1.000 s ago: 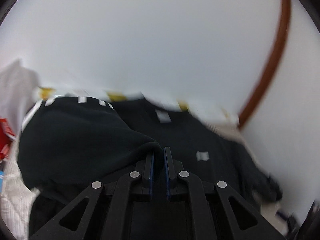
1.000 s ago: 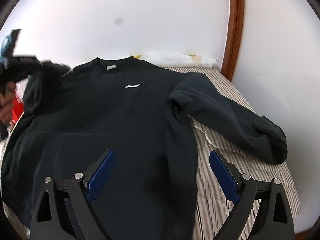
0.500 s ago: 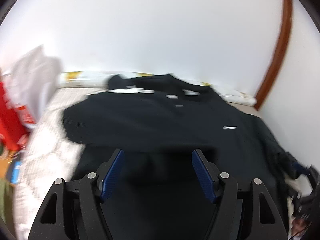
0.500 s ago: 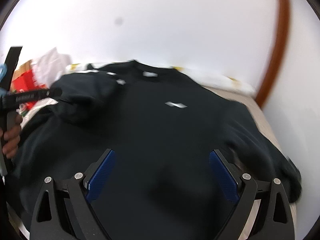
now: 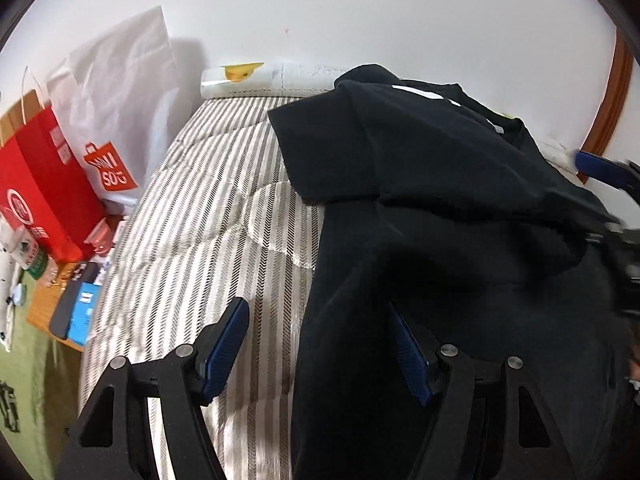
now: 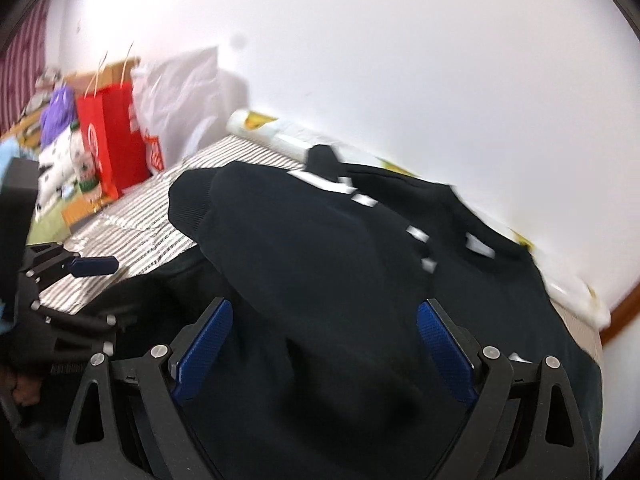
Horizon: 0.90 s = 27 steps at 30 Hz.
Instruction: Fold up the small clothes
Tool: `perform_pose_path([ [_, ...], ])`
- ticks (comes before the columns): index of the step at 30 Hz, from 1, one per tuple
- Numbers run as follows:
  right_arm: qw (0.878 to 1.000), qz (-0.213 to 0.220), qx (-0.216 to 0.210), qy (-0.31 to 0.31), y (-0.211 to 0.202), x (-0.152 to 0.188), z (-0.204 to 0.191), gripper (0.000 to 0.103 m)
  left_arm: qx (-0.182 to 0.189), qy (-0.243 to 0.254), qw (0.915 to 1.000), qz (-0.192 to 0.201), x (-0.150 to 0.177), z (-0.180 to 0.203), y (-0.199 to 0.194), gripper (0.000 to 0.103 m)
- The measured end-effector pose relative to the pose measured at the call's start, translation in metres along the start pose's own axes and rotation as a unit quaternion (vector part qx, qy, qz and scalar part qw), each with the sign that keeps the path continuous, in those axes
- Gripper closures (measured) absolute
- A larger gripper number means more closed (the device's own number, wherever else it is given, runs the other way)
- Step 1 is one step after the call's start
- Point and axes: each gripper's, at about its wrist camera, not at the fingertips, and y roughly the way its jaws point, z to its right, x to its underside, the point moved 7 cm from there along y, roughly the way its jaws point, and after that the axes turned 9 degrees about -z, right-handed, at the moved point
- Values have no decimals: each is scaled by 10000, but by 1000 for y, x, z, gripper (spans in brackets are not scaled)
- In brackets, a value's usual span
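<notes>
Hovering over the bed, the left tongs [image 5: 320, 348] stand apart with nothing clamped; their jaws have just been closing a little, and only the left edge of the black sweatshirt [image 5: 440, 208] lies between them, the pads not pressing it. The right tongs [image 6: 324, 344] are also apart, wide, with their jaws just closing slightly; the sweatshirt body lies below and between them, ungripped.

The sweatshirt lies spread on the striped bed cover [image 5: 208, 216], collar toward the wall. One sleeve [image 6: 280, 232] is laid across the chest, with its cuff near the garment's left edge. The other sleeve is not clearly visible in either view.

Beyond the bed stand a red paper bag [image 5: 44, 192] and a white plastic bag [image 5: 120, 92]; a rolled sheet [image 5: 256, 78] lies along the wall.

Judged risks from this position:
- The folded sleeve rests loose. A tong dragged across it is likely to pull it back off the chest.
- A grip taken too deep may catch both fabric layers and the bed cover, lifting the cover with the garment.
- The two tongs work close together; a crossing motion may cause them to collide.
</notes>
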Motion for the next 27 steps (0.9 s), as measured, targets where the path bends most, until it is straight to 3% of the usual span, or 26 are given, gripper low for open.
perform_pose_path([
  [4,9995,-206,-155,-162,40,-18,-20,20,575,-218,9981,92,-6,-9,5,71],
  [5,9994,-255,-179,-160,49,-21,-22,26,639,-264,9976,85,-7,-10,5,77],
  [7,9989,-357,-247,-167,66,-26,-27,57,798,-392,9960,76,-5,-14,8,84],
  [8,9987,-374,-289,-165,70,-27,-29,96,844,-387,9956,78,-4,-13,8,88],
  [11,9979,-115,-615,188,61,-28,-14,97,910,-455,9948,86,-3,-12,9,92],
  [14,9915,253,-911,896,32,-23,26,98,1034,-600,9928,74,-2,-15,7,94],
  [19,9747,827,-660,1970,-23,9,115,98,1001,-623,9930,80,-3,-16,7,95],
  [23,9566,869,-301,2763,-45,56,183,98,1031,-643,9926,75,-5,-16,6,95],
  [27,9390,525,-221,3392,-39,118,230,94,1042,-643,9924,73,-5,-16,6,94],
])
